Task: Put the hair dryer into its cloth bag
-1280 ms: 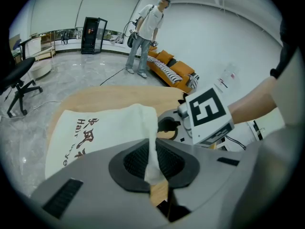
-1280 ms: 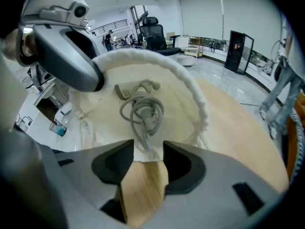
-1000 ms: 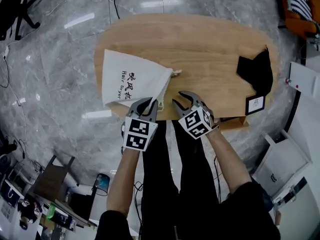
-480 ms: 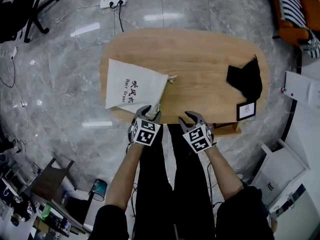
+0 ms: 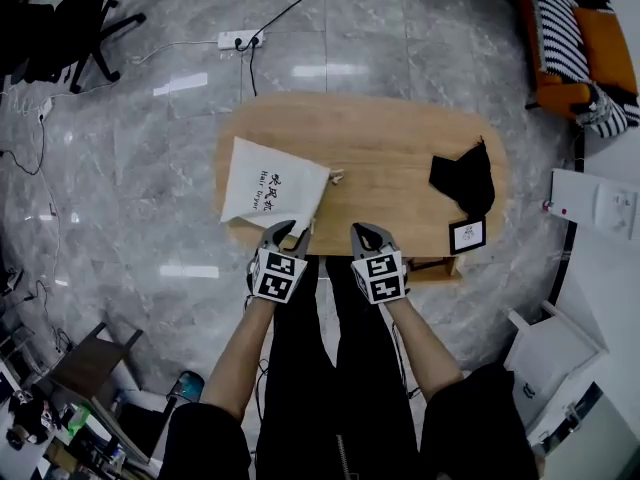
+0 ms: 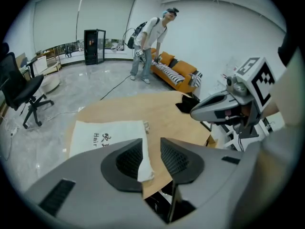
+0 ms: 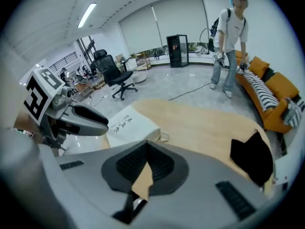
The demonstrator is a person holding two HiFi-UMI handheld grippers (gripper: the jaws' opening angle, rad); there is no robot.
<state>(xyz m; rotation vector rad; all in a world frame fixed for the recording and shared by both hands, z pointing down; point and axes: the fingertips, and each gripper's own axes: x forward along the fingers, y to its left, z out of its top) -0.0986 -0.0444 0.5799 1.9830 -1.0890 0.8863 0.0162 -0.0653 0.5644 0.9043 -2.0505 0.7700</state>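
While both hands hang at the counter's [image 5: 380, 148] near edge, the left gripper [image 5: 287, 233] sits just by the near right corner of the cloth bag [image 5: 270, 190]. Its jaws have just been closing in but stand apart, nothing between them, only the bag's corner showing through the gap from beyond. The right gripper [image 5: 365, 231] is alongside, near the middle of the near edge, jaws drawn together and holding nothing, just a sliver of wood showing between the pads. The white bag lies flat at the counter's left end, printed side up, its drawstring [image 5: 335, 177] trailing towards the centre. Over at the right end lies a black item [image 5: 462, 180], well apart from the bag; whether that's the hair dryer I can't tell. Just beside it, at the near right edge, stands a small framed card [image 5: 466, 235]
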